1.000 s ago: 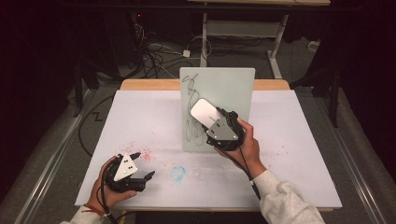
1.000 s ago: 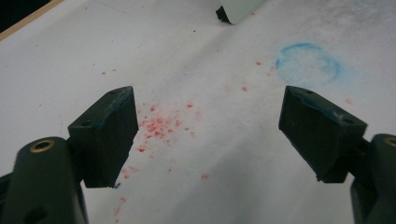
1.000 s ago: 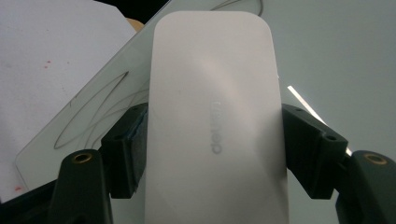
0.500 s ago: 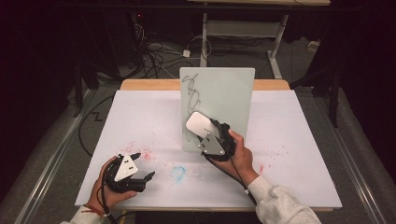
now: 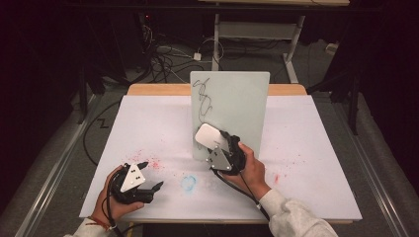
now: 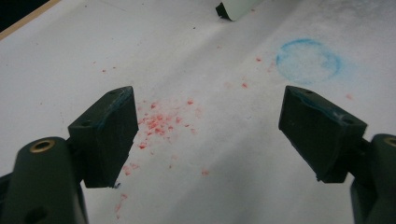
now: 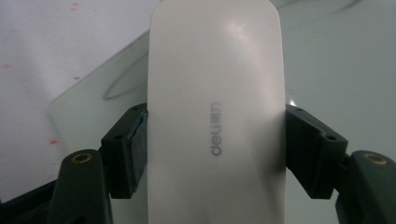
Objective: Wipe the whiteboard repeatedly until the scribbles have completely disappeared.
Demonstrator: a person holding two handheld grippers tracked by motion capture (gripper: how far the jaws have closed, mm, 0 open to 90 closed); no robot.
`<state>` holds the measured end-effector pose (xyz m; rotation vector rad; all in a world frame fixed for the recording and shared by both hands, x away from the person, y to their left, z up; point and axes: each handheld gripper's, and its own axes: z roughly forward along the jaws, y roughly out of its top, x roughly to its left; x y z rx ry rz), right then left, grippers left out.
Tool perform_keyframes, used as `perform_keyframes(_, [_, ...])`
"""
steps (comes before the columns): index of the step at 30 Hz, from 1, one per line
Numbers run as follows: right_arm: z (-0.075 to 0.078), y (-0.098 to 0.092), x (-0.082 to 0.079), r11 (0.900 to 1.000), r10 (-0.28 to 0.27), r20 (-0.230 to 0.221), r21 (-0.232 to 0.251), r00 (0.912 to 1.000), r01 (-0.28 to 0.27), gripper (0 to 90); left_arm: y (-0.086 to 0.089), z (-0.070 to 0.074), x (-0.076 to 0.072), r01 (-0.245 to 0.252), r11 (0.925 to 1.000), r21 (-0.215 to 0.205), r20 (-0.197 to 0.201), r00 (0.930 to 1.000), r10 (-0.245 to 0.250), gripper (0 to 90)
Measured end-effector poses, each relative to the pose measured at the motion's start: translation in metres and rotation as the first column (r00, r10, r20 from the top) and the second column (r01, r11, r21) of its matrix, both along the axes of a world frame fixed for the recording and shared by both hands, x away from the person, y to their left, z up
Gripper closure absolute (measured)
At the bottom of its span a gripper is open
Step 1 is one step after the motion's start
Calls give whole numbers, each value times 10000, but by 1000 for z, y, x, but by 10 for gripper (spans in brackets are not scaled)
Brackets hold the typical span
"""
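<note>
A pale glass board (image 5: 237,106) stands upright at the table's middle, with black scribbles (image 5: 203,98) on its left part. My right gripper (image 5: 217,144) is shut on a white eraser block (image 5: 207,136), held against the board's lower left corner. In the right gripper view the white eraser (image 7: 215,112) sits between both jaws, with the board (image 7: 336,56) right behind it. My left gripper (image 5: 148,175) rests low at the front left of the table, open and holding nothing. In the left gripper view its jaws stand wide apart over red specks (image 6: 161,121).
White paper (image 5: 148,123) covers the table. A blue ring stain (image 5: 188,182) lies between the grippers, also as a blue ring (image 6: 308,60) in the left gripper view. Red specks (image 5: 296,160) dot the right side. Cables (image 5: 163,54) and a table frame (image 5: 257,29) lie beyond the far edge.
My right gripper has carried the eraser down and left across the board, from its middle to its lower left corner. The left gripper has hardly moved.
</note>
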<state>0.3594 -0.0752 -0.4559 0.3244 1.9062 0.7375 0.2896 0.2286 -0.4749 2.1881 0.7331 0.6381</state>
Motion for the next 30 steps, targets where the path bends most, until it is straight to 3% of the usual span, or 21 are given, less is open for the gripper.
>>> perform_keyframes(6, [14,-13,6,9942,-1011,791,445,9917,978,311,1,0,0,-23,10000,-43,20,10000,24,189])
perform_keyframes(11, [9,-9,5,9954,-915,880,376,9919,885,311,0,0,0,23,10000,-1,-24,10000,-23,189])
perform_keyframes(16, [-7,3,-2,9989,-333,393,-319,9987,346,311,-1,0,1,24,10000,-1,-51,10000,-24,189])
perform_keyframes(20, [-21,15,-8,9931,221,-41,-1149,9997,-224,311,0,0,0,33,10000,10,-51,10000,-33,189])
perform_keyframes(25, [-31,21,-13,9779,451,-358,-2025,9983,-514,311,0,-1,1,54,10000,48,-69,10000,-54,189])
perform_keyframes(27, [-36,22,-14,9674,577,-258,-2453,9980,-622,311,0,-1,1,54,10000,42,-75,10000,-53,189])
perform_keyframes(30, [-42,24,-16,9600,554,-126,-2743,9984,-567,311,0,-1,1,50,10000,41,-80,10000,-50,189])
